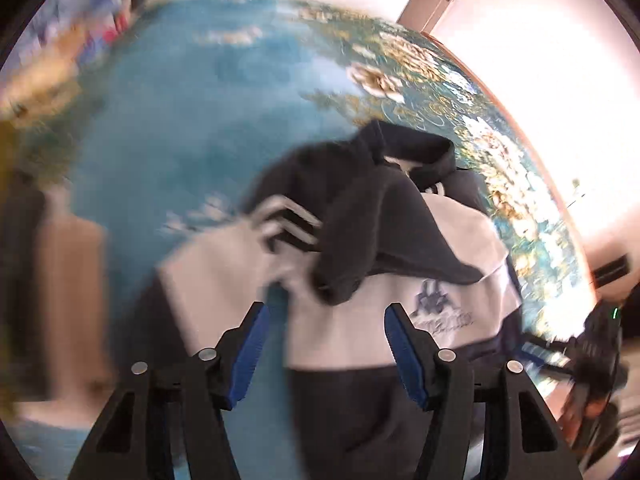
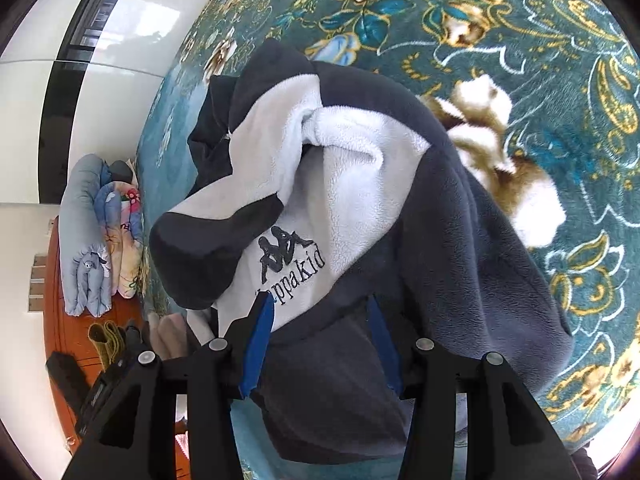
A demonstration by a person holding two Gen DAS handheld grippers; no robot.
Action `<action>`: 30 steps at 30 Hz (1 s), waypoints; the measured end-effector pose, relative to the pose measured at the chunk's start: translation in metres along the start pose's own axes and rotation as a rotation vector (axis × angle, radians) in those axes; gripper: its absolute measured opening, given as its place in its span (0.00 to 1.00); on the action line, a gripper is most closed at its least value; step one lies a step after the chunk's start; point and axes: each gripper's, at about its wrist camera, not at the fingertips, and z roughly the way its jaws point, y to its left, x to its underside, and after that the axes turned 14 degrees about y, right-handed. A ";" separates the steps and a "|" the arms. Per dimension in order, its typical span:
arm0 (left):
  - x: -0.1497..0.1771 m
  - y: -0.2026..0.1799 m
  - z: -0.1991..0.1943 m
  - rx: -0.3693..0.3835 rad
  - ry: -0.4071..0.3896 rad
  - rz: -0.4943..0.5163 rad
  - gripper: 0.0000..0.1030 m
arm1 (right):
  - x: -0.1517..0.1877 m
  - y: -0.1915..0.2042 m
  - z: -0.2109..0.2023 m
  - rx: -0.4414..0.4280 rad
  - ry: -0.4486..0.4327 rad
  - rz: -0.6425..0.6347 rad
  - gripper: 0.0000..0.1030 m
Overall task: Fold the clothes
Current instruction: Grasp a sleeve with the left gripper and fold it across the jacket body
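Blue-padded fingers [image 2: 260, 344] of the right gripper [image 2: 320, 340] are clamped on the fleece sweatshirt's [image 2: 360, 184] dark hem at 6 o'clock; this hold should be kept taut while the sleeve is laid flat. Parted and apparently empty, the left gripper [image 1: 326, 344] hangs above the sweatshirt on the floral blanket [image 2: 520, 20].

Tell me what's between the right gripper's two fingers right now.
A fold of the dark-and-white fleece top fills the right gripper, its dark hem between the blue pads; the right wrist view shows it.
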 end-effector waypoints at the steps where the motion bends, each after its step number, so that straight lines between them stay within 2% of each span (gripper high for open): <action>1: -0.008 0.001 0.017 0.016 0.016 -0.025 0.61 | 0.001 -0.001 0.002 -0.003 0.006 0.002 0.49; 4: -0.022 0.000 0.045 0.081 0.039 -0.050 0.60 | 0.002 -0.008 0.002 -0.004 0.017 0.010 0.49; 6: -0.027 -0.005 0.052 0.131 0.039 -0.041 0.49 | -0.001 -0.014 -0.001 -0.008 0.013 0.023 0.49; 8: -0.031 -0.005 0.052 0.183 0.026 -0.041 0.20 | -0.007 -0.016 -0.004 -0.032 0.000 0.032 0.49; 10: -0.035 0.000 0.051 0.232 0.013 -0.057 0.12 | -0.017 -0.015 -0.006 -0.078 -0.010 0.033 0.49; 12: -0.038 0.006 0.046 0.274 -0.004 -0.080 0.11 | -0.032 -0.008 -0.005 -0.119 -0.024 0.024 0.55; 13: -0.039 0.010 0.042 0.290 -0.015 -0.094 0.11 | -0.040 -0.004 -0.005 -0.130 -0.033 0.021 0.63; 18: -0.040 0.026 0.029 0.284 -0.038 -0.129 0.10 | -0.079 0.010 0.010 -0.195 -0.041 0.040 0.64; 22: -0.040 0.044 0.033 0.328 0.007 -0.181 0.10 | -0.105 0.010 0.036 -0.258 0.004 0.125 0.67; 24: -0.040 0.049 0.035 0.342 0.025 -0.201 0.10 | -0.116 0.005 0.047 -0.260 0.021 0.179 0.68; 26: -0.039 0.050 0.033 0.336 0.031 -0.203 0.10 | -0.123 0.000 0.042 -0.268 -0.026 0.206 0.68; 30: -0.045 0.048 0.037 0.305 0.044 -0.188 0.10 | -0.124 -0.013 -0.004 -0.365 -0.255 0.249 0.68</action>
